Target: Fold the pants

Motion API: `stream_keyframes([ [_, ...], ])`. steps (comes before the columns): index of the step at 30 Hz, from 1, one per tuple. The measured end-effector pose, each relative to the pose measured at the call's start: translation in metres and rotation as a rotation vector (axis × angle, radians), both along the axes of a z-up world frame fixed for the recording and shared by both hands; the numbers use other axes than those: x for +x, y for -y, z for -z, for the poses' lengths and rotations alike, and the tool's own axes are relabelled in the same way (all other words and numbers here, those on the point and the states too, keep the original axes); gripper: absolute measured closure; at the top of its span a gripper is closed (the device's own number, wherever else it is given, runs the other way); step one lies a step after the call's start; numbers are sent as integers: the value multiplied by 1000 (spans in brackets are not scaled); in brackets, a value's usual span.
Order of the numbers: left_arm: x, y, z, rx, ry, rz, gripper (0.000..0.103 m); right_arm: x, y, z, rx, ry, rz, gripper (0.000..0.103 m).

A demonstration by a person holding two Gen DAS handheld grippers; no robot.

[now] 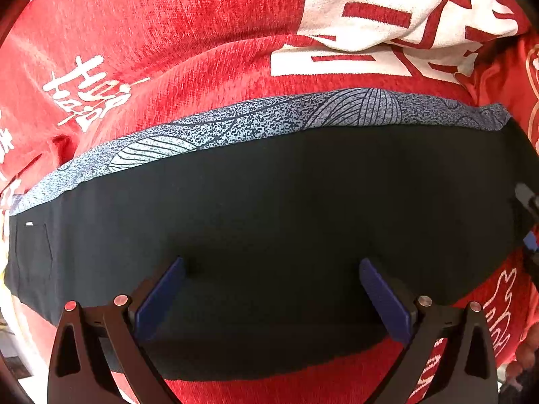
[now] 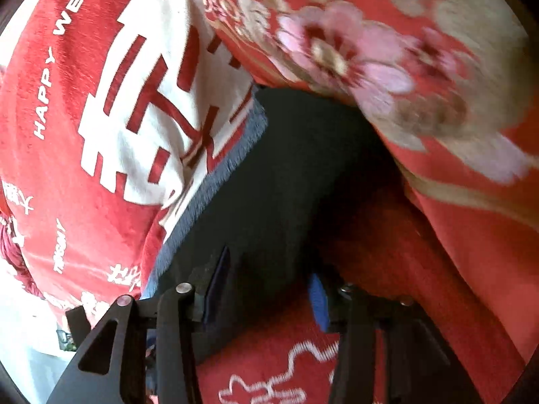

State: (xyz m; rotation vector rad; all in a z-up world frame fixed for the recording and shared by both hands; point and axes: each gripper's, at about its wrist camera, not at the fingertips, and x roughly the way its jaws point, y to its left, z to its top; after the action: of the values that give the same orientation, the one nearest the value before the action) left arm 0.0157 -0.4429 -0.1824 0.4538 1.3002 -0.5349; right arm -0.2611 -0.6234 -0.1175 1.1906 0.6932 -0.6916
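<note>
The black pants [image 1: 269,222] are laid flat across a red blanket [image 1: 168,33], a grey patterned band [image 1: 235,124] along their far edge. The left gripper [image 1: 271,289] is held wide apart above them; the right gripper [image 2: 266,289] is parted over their near right end, nothing clamped.

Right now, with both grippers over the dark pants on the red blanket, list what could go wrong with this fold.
1. The left gripper stands open over the pants, gripping nothing, so the fold may spring back or slide.
2. The right gripper is open at the pants' end, right over the red blanket; closing there could pinch blanket too.
3. The patterned strip shows along the far edge, so the layers may be misaligned.
</note>
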Motion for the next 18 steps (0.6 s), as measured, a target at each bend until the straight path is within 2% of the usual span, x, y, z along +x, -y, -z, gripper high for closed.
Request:
stream_keyframes([
  [2, 1, 0, -1, -2, 1, 3, 0, 8, 2, 1, -9, -7, 12, 52],
  [4, 5, 0, -1, -1, 1, 10, 0, 15, 6, -1, 25, -23, 23, 52],
  [6, 6, 2, -5, 7, 7, 18, 0, 22, 9, -5, 51, -97, 18, 70],
  [7, 6, 3, -8, 12, 20, 19, 4, 23, 10, -7, 50, -106, 11, 84],
  [8, 5, 4, -16, 5, 44, 18, 18, 23, 10, -11, 50, -91, 5, 87],
  [10, 6, 5, -29, -33, 51, 19, 26, 24, 9, -22, 43, -68, -16, 88],
  [13, 7, 13, -41, -79, 67, 33, 26, 29, 6, -41, 16, -28, -55, 88],
  [15, 5, 23, -34, -79, 54, 52, 26, 31, 2, -52, 1, -4, -75, 88],
  [17, 1, 30, -11, -63, -24, 95, 25, 35, -2, -64, -14, 21, -97, 88],
  [18, -5, 31, -5, -62, 9, 106, 25, 37, -3, -68, -20, 26, -107, 88],
])
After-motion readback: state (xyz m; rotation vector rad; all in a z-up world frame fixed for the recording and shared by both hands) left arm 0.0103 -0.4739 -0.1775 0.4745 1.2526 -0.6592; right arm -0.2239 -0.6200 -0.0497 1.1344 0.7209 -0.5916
